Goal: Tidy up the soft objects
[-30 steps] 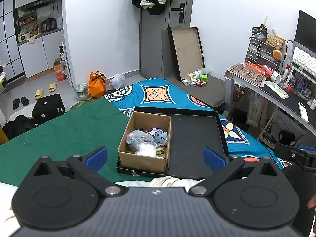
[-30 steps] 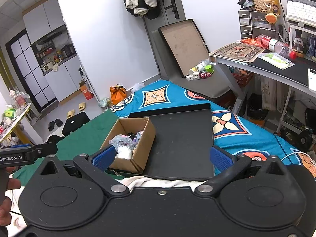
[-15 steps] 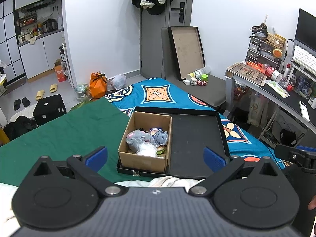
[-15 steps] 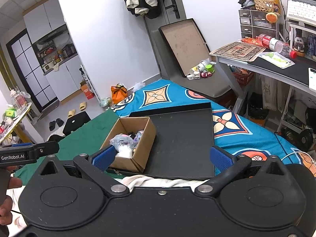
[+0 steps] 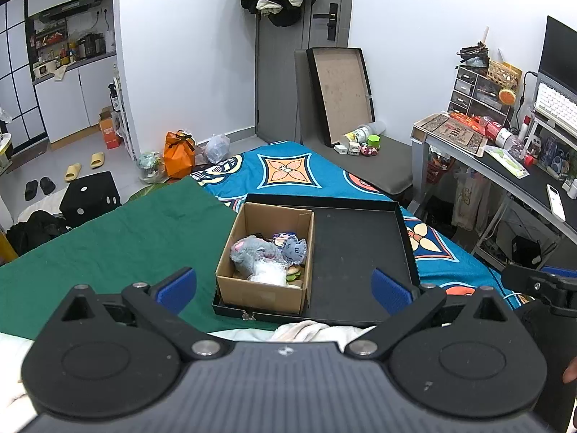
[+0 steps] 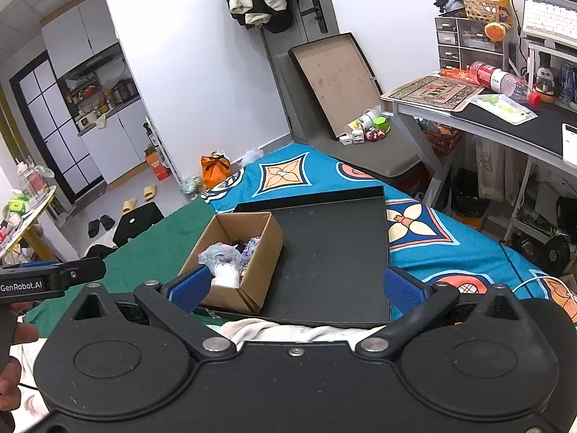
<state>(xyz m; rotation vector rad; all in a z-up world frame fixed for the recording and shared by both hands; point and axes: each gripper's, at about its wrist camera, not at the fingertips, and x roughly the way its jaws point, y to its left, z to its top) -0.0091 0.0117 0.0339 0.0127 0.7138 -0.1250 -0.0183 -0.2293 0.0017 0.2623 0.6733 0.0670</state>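
Blue pads on both grippers stand just as wide apart as 0.5 s and 1 s ago; nothing btwn them, views nearly unchanged, box contents unmoved. Left gripper [image 5: 283,285] is spread wide, holding nothing, hovering back from the near edge of the tray. Right gripper [image 6: 295,287] likewise spread and empty, its left pad overlapping the box corner in its own view, contact not clear.

Surface: a bed w/ a green cloth [image 5: 108,238] on the left and a blue patterned sheet [image 5: 288,173] on the right. A shallow black tray [image 5: 357,249] lies across the seam of the two. White fabric [image 5: 317,330] bunches at the tray's near edge. Room: grey door w/ dark clothes hung on it, another black tray lid [image 5: 340,93] leaning on the wall, an orange bag [image 5: 177,158] on the floor, a cluttered desk [image 6: 505,122] at right, kitchen shelves far left.

Cardboard box [image 5: 267,256] sits open-topped in the tray's left part, rest of the tray bare. Inside: a grey plush toy [image 5: 252,254], a small blue-grey plush [image 5: 294,250] beside it, a crinkly white piece [image 5: 268,276] near the front, plus small bits too tiny to name. All soft items are piled in the box.
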